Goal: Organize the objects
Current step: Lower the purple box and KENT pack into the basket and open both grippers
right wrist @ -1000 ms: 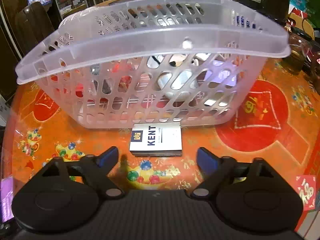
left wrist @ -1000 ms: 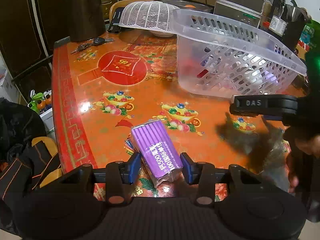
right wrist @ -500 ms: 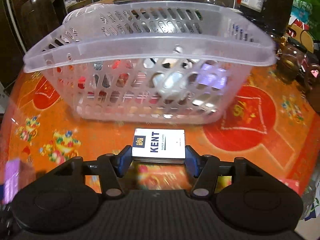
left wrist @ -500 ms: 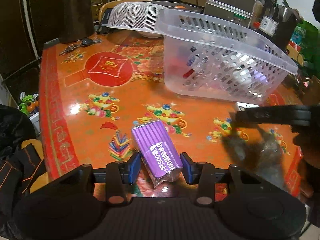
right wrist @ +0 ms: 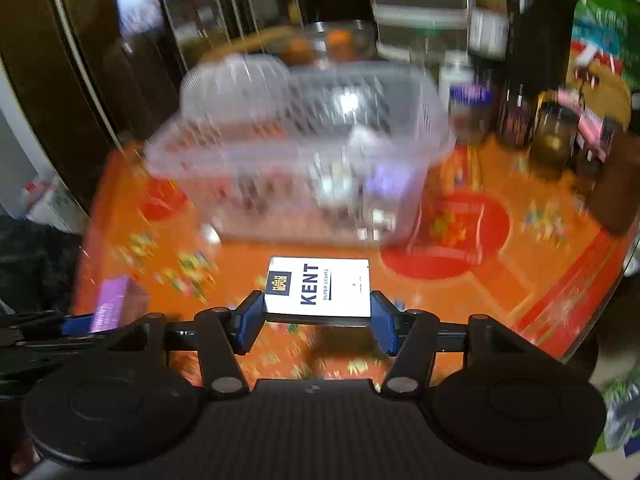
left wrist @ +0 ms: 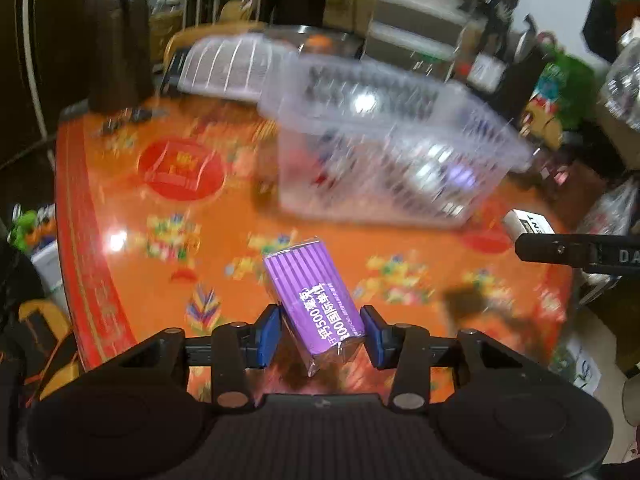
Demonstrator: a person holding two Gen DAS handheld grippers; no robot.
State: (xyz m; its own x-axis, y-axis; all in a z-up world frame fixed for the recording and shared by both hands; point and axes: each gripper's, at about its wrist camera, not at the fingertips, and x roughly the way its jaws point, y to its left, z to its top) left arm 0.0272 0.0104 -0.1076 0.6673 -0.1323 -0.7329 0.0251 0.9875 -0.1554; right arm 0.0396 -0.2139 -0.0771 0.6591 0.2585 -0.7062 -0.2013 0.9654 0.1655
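Gripping purple box (left wrist: 315, 300) between pads of left gripper (left wrist: 320, 334), raised clear of orange table (left wrist: 120, 200); clamping KENT pack (right wrist: 319, 286) flat across its width in right gripper (right wrist: 317, 322); keeping both level, apparently for dropping into perforated clear basket (right wrist: 296, 152) just beyond

The surface (left wrist: 132, 288) is an orange sheet printed with red medallions and small bright fruit motifs, edged by a red band along its left side. Toward the far middle stands a clear perforated plastic basket (left wrist: 384, 152) (its contents too blurred to name). Behind it, at the far left, a white slatted dome cover (left wrist: 228, 68) rests on the surface. At the far right a cluster of dark jars and bottles (right wrist: 548, 132) stands near the edge.
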